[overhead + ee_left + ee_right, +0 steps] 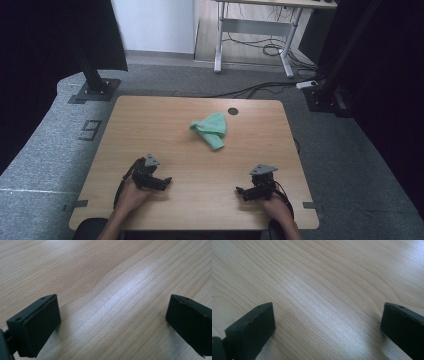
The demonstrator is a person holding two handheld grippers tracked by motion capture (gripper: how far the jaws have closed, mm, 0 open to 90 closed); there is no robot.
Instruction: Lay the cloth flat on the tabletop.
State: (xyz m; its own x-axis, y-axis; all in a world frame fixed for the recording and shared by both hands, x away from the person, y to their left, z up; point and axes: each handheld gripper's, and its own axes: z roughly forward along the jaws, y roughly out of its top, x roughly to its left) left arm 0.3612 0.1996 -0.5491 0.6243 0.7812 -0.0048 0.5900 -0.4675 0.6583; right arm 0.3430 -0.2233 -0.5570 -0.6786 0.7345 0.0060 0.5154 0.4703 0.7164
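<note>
A crumpled green cloth (211, 129) lies on the wooden table (150, 120), a little beyond its middle. My left gripper (161, 182) rests low near the front left of the table, held by a hand, well short of the cloth. Its two black jaws stand wide apart over bare wood in the left gripper view (113, 322). My right gripper (244, 192) sits near the front right, also in a hand. In the right gripper view (328, 327) its jaws are spread wide with nothing between them.
A round cable hole (233, 111) marks the table's far edge. Black stand posts (92, 75) rise at the far left and far right (330, 85). A white-legged desk (255, 35) with cables on the floor stands behind.
</note>
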